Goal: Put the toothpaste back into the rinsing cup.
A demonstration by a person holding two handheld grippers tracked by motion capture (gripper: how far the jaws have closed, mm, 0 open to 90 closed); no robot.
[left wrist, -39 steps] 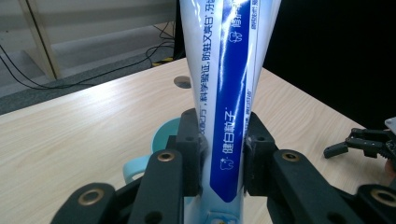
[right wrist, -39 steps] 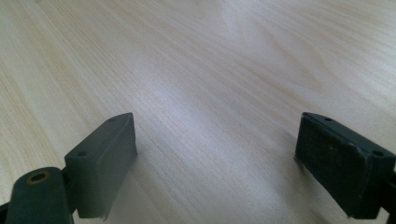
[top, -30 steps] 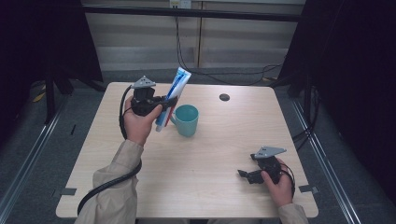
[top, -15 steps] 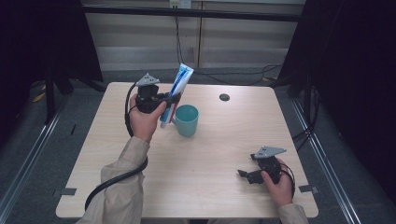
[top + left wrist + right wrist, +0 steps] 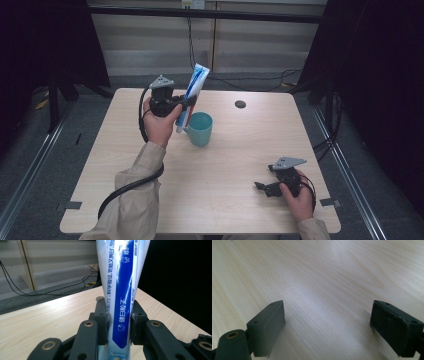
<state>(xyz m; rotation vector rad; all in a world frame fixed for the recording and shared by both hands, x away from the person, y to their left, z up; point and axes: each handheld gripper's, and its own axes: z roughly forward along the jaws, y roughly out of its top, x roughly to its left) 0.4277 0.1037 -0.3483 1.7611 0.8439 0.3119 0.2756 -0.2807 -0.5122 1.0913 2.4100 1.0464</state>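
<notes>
Item: toothpaste tube (image 5: 194, 92), clamped in the left hand-held gripper (image 5: 176, 105), upper centre-left of the high view.

Left hand-held gripper: raised off the desk (image 5: 240, 150), jaws closed on the lower part of the tube, one jaw on each flat side. Tube: white and blue, printed, tilted with its top toward the upper right, lower end just beside the rim of the teal mug (image 5: 201, 128). Mug: upright on the desk at frame centre, just right of the left hand (image 5: 159, 127). Right hand-held gripper (image 5: 261, 187): lower right of the frame, low over bare wood, jaws wide apart, holding nothing. Small dark round object (image 5: 240, 104): upper right of the desk, well apart from the mug.
</notes>
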